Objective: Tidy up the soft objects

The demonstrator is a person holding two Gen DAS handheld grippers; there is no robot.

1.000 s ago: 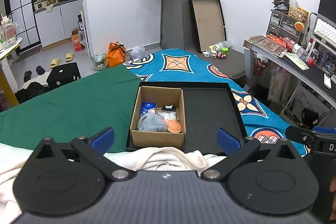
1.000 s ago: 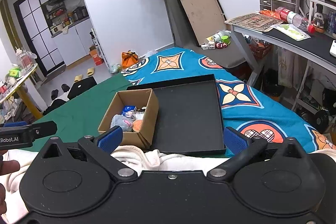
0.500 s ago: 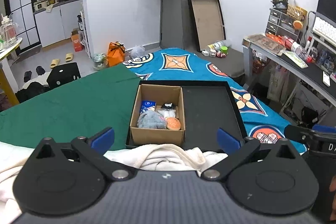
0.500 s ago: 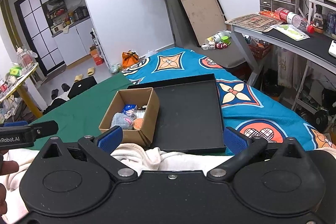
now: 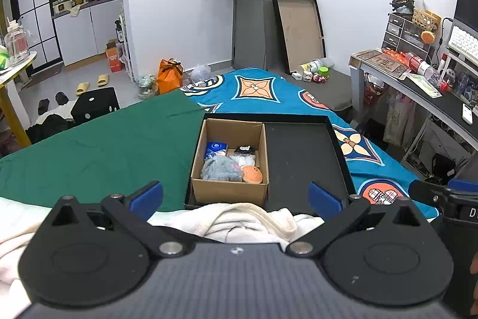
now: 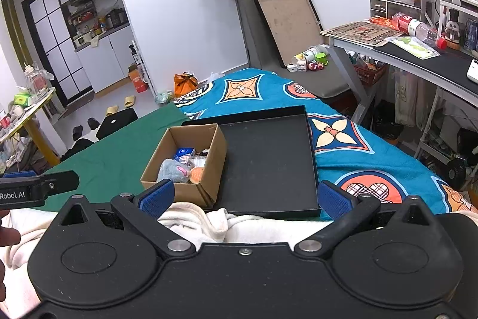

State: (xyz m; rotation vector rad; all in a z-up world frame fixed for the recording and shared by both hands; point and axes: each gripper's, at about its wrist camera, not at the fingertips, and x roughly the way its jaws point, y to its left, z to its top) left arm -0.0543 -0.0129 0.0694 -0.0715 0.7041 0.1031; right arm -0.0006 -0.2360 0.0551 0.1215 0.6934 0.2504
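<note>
Soft things sit together in a cardboard box on the bed, which is the largest surface here, covered half in green cloth on the left and half in a blue patterned spread on the right. Along the bed's near edge lies a cream towel, bunched into folds, just below both grippers. A black tray rests across the seam of the two covers, its near side close to the towel. The box occupies the tray's left part, its left wall against the tray's left rim; the tray's right part shows bare black floor.

Inside the box, a grey plush fills the near left corner. Touching it on the right is an orange burger-shaped toy. Behind them lie a blue packet at the far left, a clear bag with white contents in the middle, and a small black item at the far right, too small to tell more.

The left gripper hangs above the towel, jaws spread wide with nothing between the blue pads. The right gripper is beside it to the right, jaws likewise spread wide and holding nothing, its left pad over the box's near corner in the right wrist view.
</note>
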